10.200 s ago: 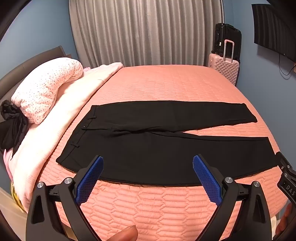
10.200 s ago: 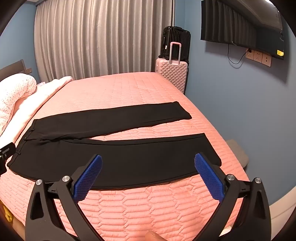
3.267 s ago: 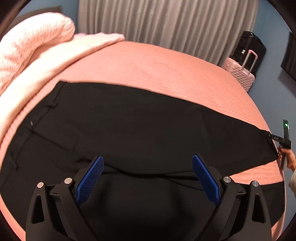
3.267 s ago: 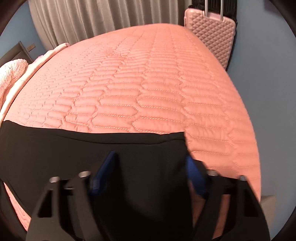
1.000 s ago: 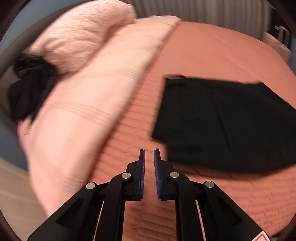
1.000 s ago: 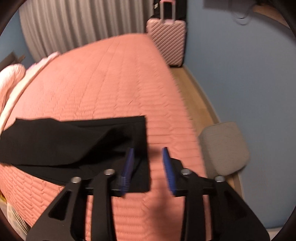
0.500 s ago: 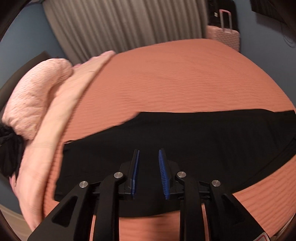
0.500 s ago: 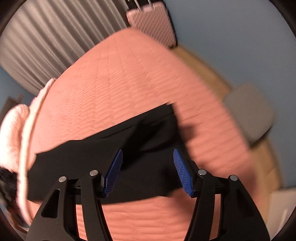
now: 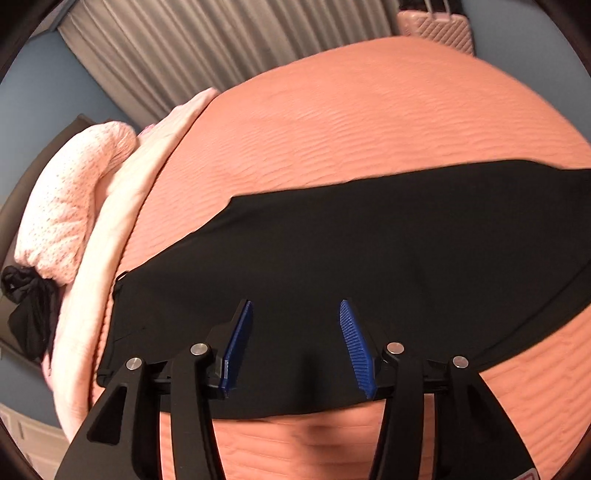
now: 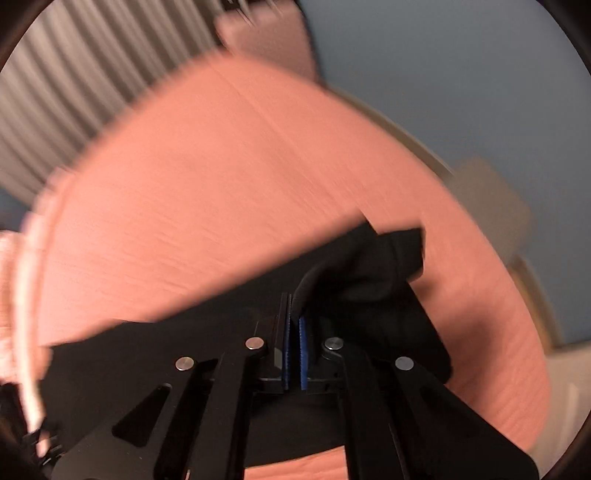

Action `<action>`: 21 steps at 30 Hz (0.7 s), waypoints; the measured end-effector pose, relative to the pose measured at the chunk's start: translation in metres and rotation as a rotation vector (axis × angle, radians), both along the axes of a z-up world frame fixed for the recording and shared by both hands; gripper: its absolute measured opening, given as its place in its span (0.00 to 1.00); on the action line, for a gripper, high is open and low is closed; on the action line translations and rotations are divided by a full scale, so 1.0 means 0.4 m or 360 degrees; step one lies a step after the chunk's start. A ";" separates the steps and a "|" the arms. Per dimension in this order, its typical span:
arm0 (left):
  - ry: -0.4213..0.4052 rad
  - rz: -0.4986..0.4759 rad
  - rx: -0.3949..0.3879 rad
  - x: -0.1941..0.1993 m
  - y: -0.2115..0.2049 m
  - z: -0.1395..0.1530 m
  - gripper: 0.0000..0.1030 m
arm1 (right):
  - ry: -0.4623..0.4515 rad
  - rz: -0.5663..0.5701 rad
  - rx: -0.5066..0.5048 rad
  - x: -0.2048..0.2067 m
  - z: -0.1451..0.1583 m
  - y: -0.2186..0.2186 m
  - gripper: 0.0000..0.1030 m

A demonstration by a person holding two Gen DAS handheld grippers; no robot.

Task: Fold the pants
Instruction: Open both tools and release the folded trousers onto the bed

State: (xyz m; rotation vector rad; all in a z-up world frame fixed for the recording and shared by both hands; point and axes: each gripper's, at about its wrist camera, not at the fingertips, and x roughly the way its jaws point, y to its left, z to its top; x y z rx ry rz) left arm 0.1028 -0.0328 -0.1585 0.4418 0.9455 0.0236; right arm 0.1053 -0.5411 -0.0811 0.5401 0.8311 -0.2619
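The bed, covered by a salmon quilted spread, fills most of both views; grey pleated curtains hang behind it against a blue wall. Along the left side of the bed lies a pale pink blanket, with a speckled pink pillow resting on it and a bundle of black cloth just beyond the pillow at the frame's edge. A pink ribbed suitcase stands past the far end of the bed. The black pants lie flat across the near part of the spread as one long band, running from the blanket side out to the right edge of the left wrist view; the near hem reaches almost to the bed's front edge. Left gripper: jaws opening, hanging over the near middle of the pants, blue pads apart, with cloth seen between them but not pinched. Right gripper: jaws clenched, blue pads nearly together, and a raised ridge of the pants fabric is caught between them near the garment's right end, where the cloth bunches and lifts off the spread. The right wrist view is motion-blurred, so detail of the fold edge cannot be read.
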 end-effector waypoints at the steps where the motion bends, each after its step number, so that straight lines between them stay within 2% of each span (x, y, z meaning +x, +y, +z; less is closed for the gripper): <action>1: 0.0023 0.0025 0.0020 0.010 0.023 -0.015 0.47 | -0.0119 0.0043 -0.0015 -0.039 0.044 0.005 0.03; 3: 0.0056 0.0059 0.0064 0.022 0.059 -0.048 0.47 | -0.0122 0.0070 -0.0061 -0.079 0.041 -0.009 0.03; 5: 0.0094 0.0079 0.0092 0.020 0.075 -0.075 0.47 | 0.0040 0.0075 0.0031 -0.090 -0.077 -0.066 0.04; 7: 0.0131 0.0104 0.0114 0.016 0.090 -0.104 0.47 | 0.0261 0.0049 0.0218 -0.098 -0.230 -0.126 0.05; 8: 0.0156 0.0104 0.0111 0.013 0.096 -0.120 0.47 | 0.0304 0.0031 0.0284 -0.115 -0.275 -0.138 0.08; 10: 0.0158 0.0104 0.0121 0.006 0.103 -0.140 0.48 | 0.0170 -0.0013 0.0295 -0.154 -0.263 -0.140 0.15; 12: 0.0125 0.0104 0.0148 -0.003 0.105 -0.147 0.53 | 0.0147 -0.0065 0.0208 -0.175 -0.243 -0.137 0.38; 15: 0.0121 0.0113 0.0131 -0.001 0.105 -0.148 0.53 | 0.0164 -0.0081 0.0175 -0.193 -0.226 -0.149 0.40; 17: 0.0132 0.0136 0.0086 -0.003 0.118 -0.139 0.53 | 0.0116 -0.0184 0.0017 -0.220 -0.169 -0.125 0.42; 19: 0.0138 0.0170 0.0049 -0.012 0.143 -0.130 0.53 | -0.0010 -0.0067 -0.0202 -0.243 -0.088 -0.038 0.42; 21: 0.0141 0.0189 0.0023 -0.028 0.175 -0.130 0.55 | -0.0073 0.0205 -0.0368 -0.211 -0.032 0.072 0.42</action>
